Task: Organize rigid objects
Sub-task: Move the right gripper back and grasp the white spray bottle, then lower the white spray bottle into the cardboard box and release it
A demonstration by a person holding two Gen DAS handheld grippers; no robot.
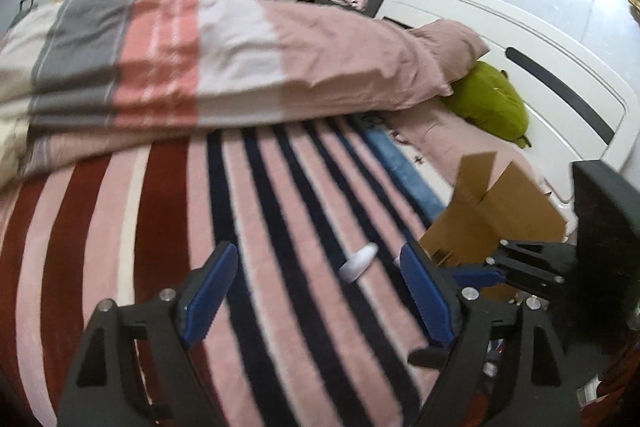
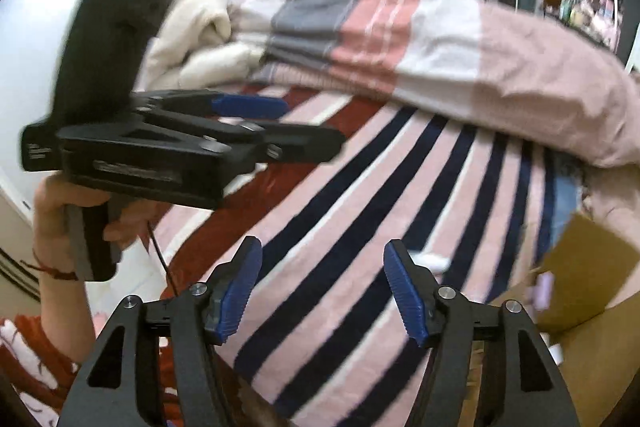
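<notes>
White plastic bottle (image 1: 359, 262) lying on striped blanket (image 1: 280, 227), near cardboard box (image 1: 492, 215). Looks light, hard, slippery; best pinched across middle. Left claw (image 1: 320, 291) wide open, empty. Right claw (image 2: 322, 291) open, empty.

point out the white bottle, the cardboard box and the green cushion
white bottle (image 1: 359, 262), left wrist view, middle of its body
cardboard box (image 1: 496, 223), left wrist view, its near side wall
green cushion (image 1: 494, 99), left wrist view, middle of its top

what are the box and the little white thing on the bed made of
The box: brown corrugated cardboard by the look of it, matte, with thin, stiff flaps folded open. The white thing: probably smooth plastic, rounded and slightly shiny, though blur leaves that uncertain. It lies on a fuzzy striped blanket.
</notes>
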